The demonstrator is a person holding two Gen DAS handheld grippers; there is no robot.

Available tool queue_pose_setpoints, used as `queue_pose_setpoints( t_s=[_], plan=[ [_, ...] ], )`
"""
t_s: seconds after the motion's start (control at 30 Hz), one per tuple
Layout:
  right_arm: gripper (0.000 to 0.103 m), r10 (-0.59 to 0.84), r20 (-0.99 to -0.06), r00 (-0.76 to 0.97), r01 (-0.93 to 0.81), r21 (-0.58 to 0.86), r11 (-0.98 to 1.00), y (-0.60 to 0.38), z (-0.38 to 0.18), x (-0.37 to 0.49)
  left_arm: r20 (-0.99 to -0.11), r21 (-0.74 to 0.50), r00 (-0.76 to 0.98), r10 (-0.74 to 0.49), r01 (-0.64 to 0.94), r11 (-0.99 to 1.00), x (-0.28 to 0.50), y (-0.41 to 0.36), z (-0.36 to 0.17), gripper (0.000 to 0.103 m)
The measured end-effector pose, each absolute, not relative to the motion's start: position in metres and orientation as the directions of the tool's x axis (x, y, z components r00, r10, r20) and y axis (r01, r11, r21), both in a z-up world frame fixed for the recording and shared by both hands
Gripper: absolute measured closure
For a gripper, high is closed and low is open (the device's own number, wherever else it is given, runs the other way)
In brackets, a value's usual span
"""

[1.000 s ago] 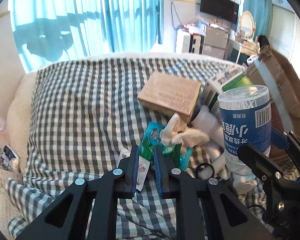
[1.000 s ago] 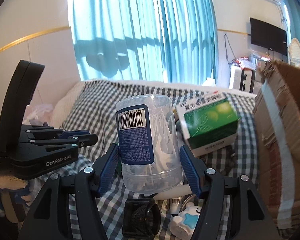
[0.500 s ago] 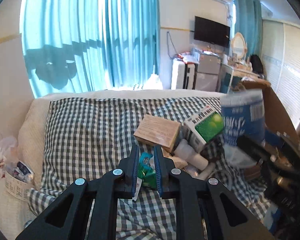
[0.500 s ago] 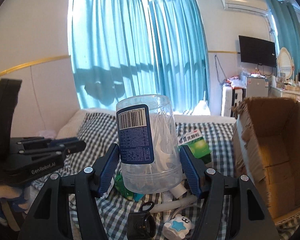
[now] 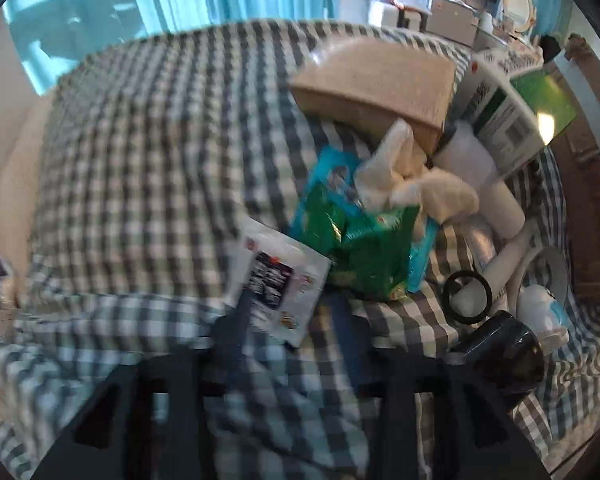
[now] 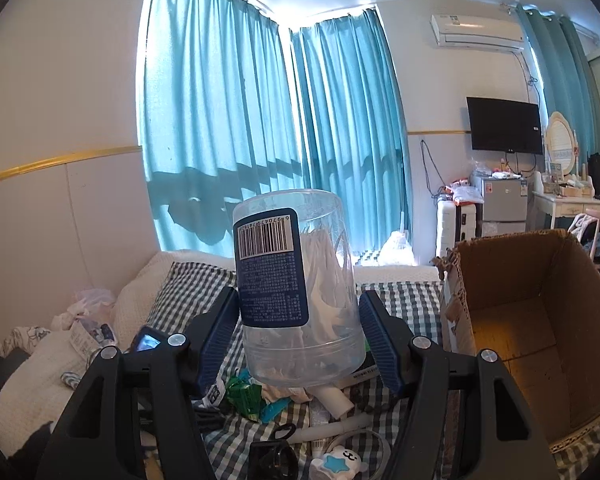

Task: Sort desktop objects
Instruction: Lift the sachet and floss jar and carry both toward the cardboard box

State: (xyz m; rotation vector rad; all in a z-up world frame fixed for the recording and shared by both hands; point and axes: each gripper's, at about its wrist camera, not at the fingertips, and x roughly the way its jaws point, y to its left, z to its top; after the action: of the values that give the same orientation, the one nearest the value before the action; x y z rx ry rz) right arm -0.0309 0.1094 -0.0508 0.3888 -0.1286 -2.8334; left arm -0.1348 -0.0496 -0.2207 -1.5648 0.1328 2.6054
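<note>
A: What is the right tool (image 6: 298, 332) holding?

B: A clear plastic round tub with a dark blue barcode label (image 6: 296, 296), full of white picks. Its blue pads (image 6: 216, 336) press on both sides of the tub's lower half, and the tub stands upright between them, lifted above the clutter.

A: What lies around it?

B: Just right of that tool, an open brown cardboard box (image 6: 536, 320). Below and ahead of its fingers, a heap on the blue-and-white checked bedsheet (image 6: 188, 284): a crumpled green foil packet (image 6: 244, 398), a white plastic tube (image 6: 334, 400) and a small white toy with a blue star (image 6: 342, 462).

A: And the left tool (image 5: 296, 320)?

B: Blurred, but its two fingers stand spread apart, low over the bedsheet (image 5: 148, 152), with a flat white sachet with a dark printed panel (image 5: 280, 284) at its tips. Whether they touch it, I cannot tell.

A: Beyond that?

B: The green packet (image 5: 364, 252) just ahead, with a crumpled cream tissue (image 5: 408, 180) on top, then a tan cardboard carton (image 5: 376, 84). To the right, a white and green medicine box (image 5: 512, 112) and a black round ring (image 5: 468, 296).
</note>
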Motion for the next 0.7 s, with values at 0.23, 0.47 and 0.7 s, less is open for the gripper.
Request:
queue_pose_setpoints(
  t_s=[0.23, 0.47, 0.7],
  plan=[
    [0.042, -0.279, -0.226, -0.933, 0.256, 0.129, -0.958, 0.122, -0.049, -0.024, -0.9, 0.027, -0.436, 0.004, -0.065, -0.997, -0.152, -0.058, -0.244, 0.077],
    [0.084, -0.249, -0.211, -0.945, 0.223, 0.139, -0.965, 0.142, -0.045, -0.025, -0.832, -0.007, -0.554, 0.024, -0.032, -0.999, -0.138, -0.07, -0.217, 0.098],
    [0.081, -0.237, -0.374, -0.896, 0.195, 0.147, -0.97, 0.161, -0.071, -0.058, -0.727, -0.017, -0.683, 0.067, -0.08, -0.997, -0.119, -0.064, -0.154, 0.1]
  ],
)
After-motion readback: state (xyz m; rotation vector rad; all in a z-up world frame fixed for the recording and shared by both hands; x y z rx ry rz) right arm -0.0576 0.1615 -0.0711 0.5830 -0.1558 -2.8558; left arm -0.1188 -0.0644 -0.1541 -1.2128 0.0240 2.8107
